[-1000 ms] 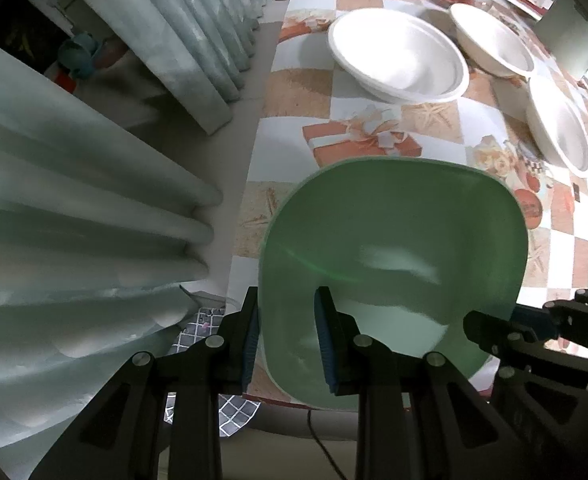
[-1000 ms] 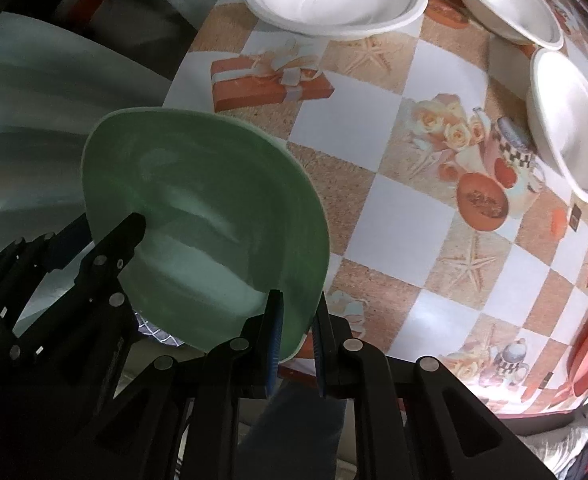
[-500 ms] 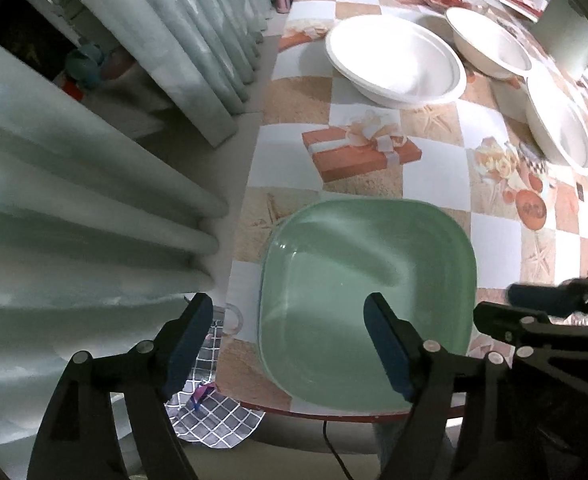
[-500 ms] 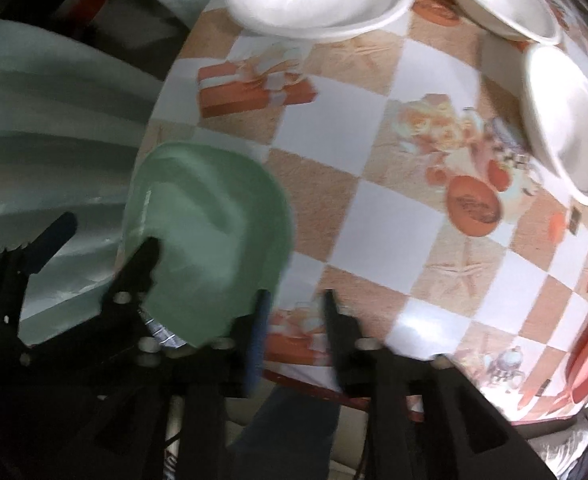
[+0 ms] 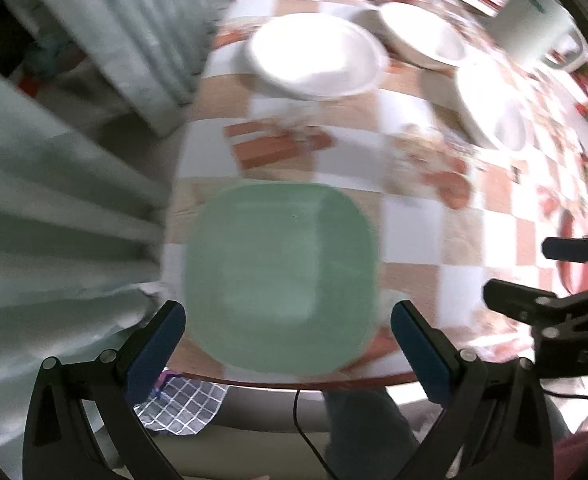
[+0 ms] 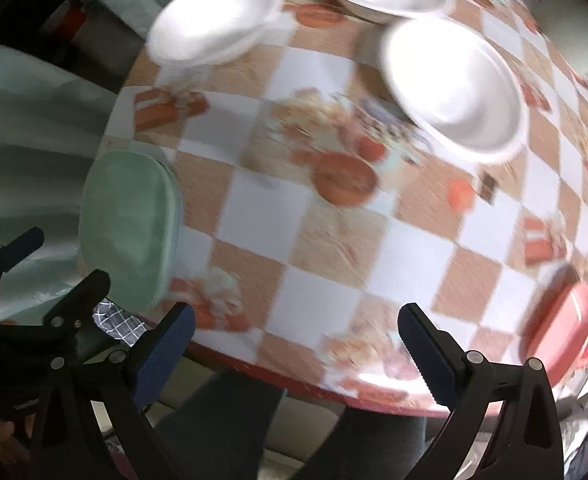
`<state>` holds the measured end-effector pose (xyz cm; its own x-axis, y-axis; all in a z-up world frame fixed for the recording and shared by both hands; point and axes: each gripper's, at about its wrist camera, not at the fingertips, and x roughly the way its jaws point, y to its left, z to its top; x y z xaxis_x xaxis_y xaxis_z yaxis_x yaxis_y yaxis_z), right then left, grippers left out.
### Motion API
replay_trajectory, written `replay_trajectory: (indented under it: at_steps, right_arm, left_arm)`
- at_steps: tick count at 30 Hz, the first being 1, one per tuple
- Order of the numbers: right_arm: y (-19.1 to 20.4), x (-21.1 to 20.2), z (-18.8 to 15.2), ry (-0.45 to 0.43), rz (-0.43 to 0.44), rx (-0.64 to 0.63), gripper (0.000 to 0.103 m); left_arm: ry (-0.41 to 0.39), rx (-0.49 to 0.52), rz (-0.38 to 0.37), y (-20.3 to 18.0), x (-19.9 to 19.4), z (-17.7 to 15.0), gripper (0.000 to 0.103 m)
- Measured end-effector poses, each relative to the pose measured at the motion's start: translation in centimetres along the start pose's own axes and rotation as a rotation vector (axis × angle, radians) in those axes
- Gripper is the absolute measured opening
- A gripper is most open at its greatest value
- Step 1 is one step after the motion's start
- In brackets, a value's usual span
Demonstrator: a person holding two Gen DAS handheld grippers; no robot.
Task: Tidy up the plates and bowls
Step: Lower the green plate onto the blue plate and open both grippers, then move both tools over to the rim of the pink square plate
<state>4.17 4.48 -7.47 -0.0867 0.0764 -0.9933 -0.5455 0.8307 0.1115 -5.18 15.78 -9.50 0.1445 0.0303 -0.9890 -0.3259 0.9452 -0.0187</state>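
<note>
A pale green square plate (image 5: 279,276) lies flat on the checkered tablecloth near the table's front left corner. My left gripper (image 5: 287,336) hangs above its near edge, jaws opening wide, pads clear of the plate. My right gripper (image 6: 294,344) is off to the right of the green plate (image 6: 129,224), over bare tablecloth at the front edge; its jaws are opening with nothing between them. Three white bowls (image 5: 314,56) (image 5: 422,36) (image 5: 490,108) stand apart at the far side. A red plate (image 6: 562,320) lies at the right edge.
The table (image 6: 334,248) carries an orange and white checkered cloth; its front rim runs just beyond both grippers. Pale curtains (image 5: 53,220) hang at the left. A white container (image 5: 534,20) stands at the far right. A person's legs show below the rim.
Both grippers have let go of the green plate and opened wide. The plate now lies flat on the table. My right gripper has moved right, away from it.
</note>
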Motion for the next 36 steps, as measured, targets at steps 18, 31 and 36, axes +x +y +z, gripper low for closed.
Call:
replay_trajectory:
  at_steps: [18,31,36]
  right_arm:
    - [-13.5,-1.7,-8.6,-0.010,0.077,0.502,0.102]
    - [-23.3,-1.5,-13.3,0.008,0.100,0.685,0.102]
    - [-28.2,-1.9,-14.2,0.007,0.106,0.729,0.102]
  left_arm:
    - [0.065,0.417,-0.039,-13.6,0.3,1.2,0.103]
    - [0.144,0.550,-0.022,-23.9,2.2,1.8,0.103]
    - [0.138,0.577,-0.014,-28.7,1.7,2.7,0.103]
